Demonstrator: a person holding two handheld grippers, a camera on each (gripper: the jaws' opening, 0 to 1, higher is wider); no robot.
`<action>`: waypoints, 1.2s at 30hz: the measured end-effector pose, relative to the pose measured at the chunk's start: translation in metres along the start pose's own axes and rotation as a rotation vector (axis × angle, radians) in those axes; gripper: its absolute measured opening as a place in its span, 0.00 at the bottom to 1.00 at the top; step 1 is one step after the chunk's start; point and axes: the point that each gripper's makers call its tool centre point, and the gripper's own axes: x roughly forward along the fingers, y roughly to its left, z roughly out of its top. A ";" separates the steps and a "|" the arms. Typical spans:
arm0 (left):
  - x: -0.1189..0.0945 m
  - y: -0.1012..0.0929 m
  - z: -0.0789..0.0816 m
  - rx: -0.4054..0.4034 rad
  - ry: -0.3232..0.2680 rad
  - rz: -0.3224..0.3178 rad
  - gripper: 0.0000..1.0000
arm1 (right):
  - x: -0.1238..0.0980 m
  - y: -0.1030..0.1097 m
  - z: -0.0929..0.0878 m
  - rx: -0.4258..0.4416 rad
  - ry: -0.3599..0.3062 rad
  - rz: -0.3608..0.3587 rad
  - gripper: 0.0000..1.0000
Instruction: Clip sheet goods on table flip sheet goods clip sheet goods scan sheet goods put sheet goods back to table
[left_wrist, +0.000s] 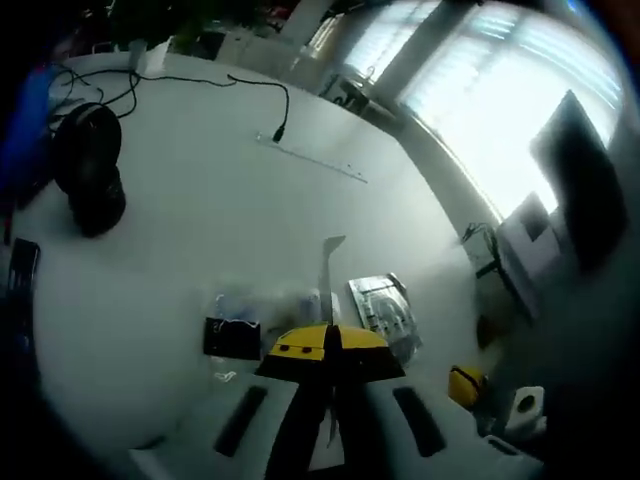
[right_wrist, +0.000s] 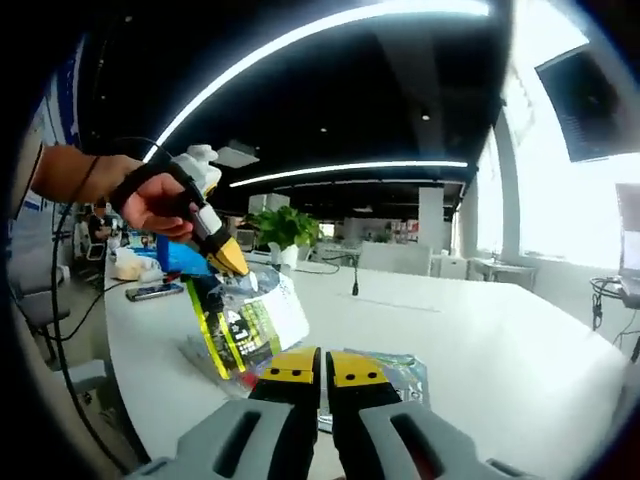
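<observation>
**Two packets, one lifted and at risk of slipping**

One packet (right_wrist: 250, 325) hangs in the air over the near edge of the table (right_wrist: 480, 330), pinched at its top corner by the left gripper (right_wrist: 228, 262), which a hand (right_wrist: 160, 205) holds up. In the left gripper view that gripper (left_wrist: 328, 345) is clenched on the packet, seen edge-on as a thin pale strip rising between the yellow tips. A second packet (right_wrist: 390, 365) lies flat on the table, just beyond the right gripper (right_wrist: 325, 368). That gripper's jaws are pressed together, with nothing visible between them.

By my reading, the job is mid-flip or heading for the scan, with the return to the table not yet done.

Risks from here:
- The grip is on a corner only, so the limp, glossy packet could swing, twist or slide out during a quick turn.
- If the right gripper is to take over, it must spread its jaws first. Closing late or on a sagging edge would drop the packet.
- Headphones (left_wrist: 90, 170) and a cable (left_wrist: 270, 100) lie well apart, so a snag seems unlikely.
</observation>
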 end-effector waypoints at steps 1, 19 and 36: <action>0.000 -0.001 -0.001 0.002 0.000 0.000 0.00 | 0.001 0.002 0.000 0.010 0.001 0.005 0.00; 0.004 -0.014 0.000 0.024 0.000 -0.009 0.00 | 0.022 0.051 0.007 -0.024 0.091 0.091 0.10; 0.009 -0.020 0.003 0.030 -0.011 -0.038 0.00 | 0.030 0.103 0.017 -0.132 0.157 0.196 0.18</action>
